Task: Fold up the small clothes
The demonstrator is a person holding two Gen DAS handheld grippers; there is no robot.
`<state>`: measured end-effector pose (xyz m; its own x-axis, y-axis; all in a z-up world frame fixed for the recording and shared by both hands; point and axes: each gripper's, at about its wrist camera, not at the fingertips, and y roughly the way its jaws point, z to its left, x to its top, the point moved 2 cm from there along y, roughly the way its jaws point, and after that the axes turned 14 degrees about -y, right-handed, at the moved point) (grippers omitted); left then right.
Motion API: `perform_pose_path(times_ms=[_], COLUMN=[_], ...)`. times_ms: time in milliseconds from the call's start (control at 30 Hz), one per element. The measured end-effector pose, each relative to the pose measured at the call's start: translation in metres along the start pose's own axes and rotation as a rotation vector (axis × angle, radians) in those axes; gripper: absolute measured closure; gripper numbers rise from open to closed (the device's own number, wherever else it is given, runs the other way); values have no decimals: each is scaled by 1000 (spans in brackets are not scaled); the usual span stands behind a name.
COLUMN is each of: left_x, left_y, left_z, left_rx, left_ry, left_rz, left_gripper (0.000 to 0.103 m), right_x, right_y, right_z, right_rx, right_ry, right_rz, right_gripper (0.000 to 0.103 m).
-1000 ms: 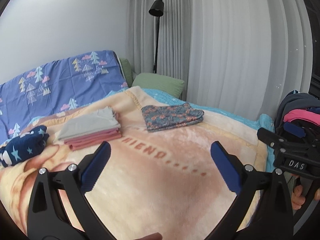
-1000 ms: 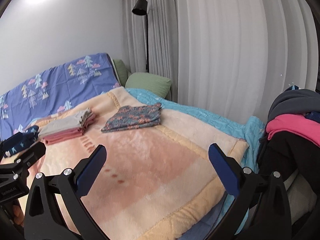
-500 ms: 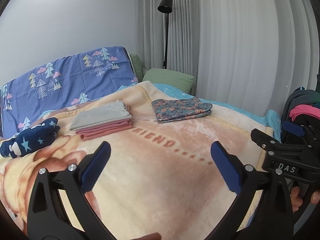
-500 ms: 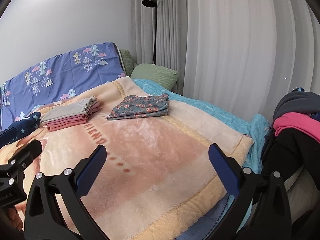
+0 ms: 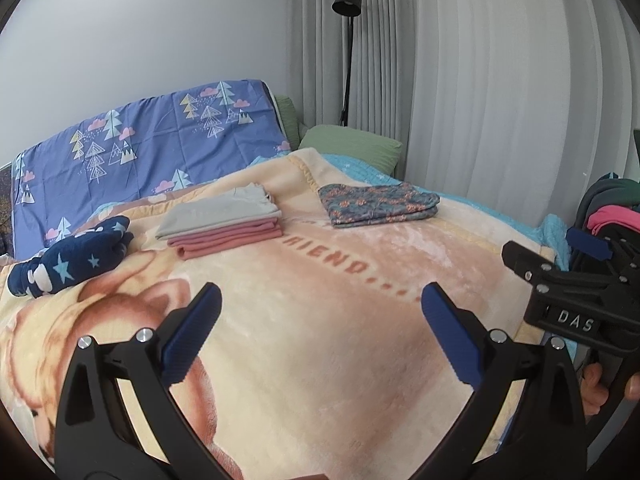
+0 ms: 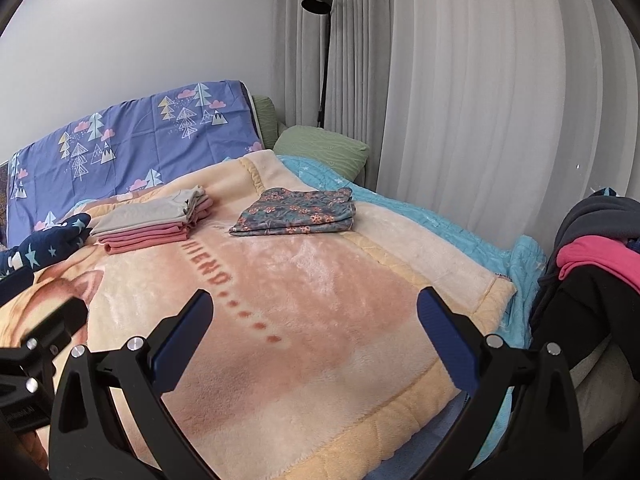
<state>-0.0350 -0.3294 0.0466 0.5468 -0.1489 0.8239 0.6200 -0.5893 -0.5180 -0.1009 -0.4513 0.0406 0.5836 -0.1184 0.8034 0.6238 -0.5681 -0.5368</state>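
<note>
A folded stack of grey and pink clothes [image 5: 222, 226] [image 6: 154, 224] lies on the peach blanket [image 5: 320, 320] [image 6: 320, 300] at the back left. A folded floral garment [image 5: 378, 204] [image 6: 296, 212] rests to its right. A rumpled navy piece with stars [image 5: 70, 262] [image 6: 48, 244] sits at the blanket's left edge. My left gripper [image 5: 318, 326] hovers open over the blanket, well short of the clothes, nothing between its fingers. My right gripper [image 6: 314, 326] is open too, empty, above the blanket's near right part. A heap of unfolded clothes, pink and dark [image 6: 596, 256] [image 5: 612, 212], lies off the bed at right.
A blue bedcover with tree print [image 5: 132, 156] drapes the headboard. A green pillow [image 5: 352, 146] and a black floor lamp [image 5: 347, 0] stand by the grey curtains [image 6: 500, 100]. A turquoise quilt [image 6: 460, 224] shows along the bed's right edge.
Both cameras have swung left and pulled back a little, so the folded piles sit more to the right in view. Both grippers stay open and empty; no clothes have moved.
</note>
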Motion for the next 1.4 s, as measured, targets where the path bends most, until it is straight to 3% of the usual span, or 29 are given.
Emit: perform_pose_path(times_ms=[1400], left_x=[-12], left_y=[12], left_z=[-5], left_rx=[-10], left_ry=[7], left_rz=[45], left_gripper=[2], right_x=[-6], right_y=[7], right_z=[5], right_rx=[-9], right_ry=[-14], right_rz=[26], right_gripper=[1])
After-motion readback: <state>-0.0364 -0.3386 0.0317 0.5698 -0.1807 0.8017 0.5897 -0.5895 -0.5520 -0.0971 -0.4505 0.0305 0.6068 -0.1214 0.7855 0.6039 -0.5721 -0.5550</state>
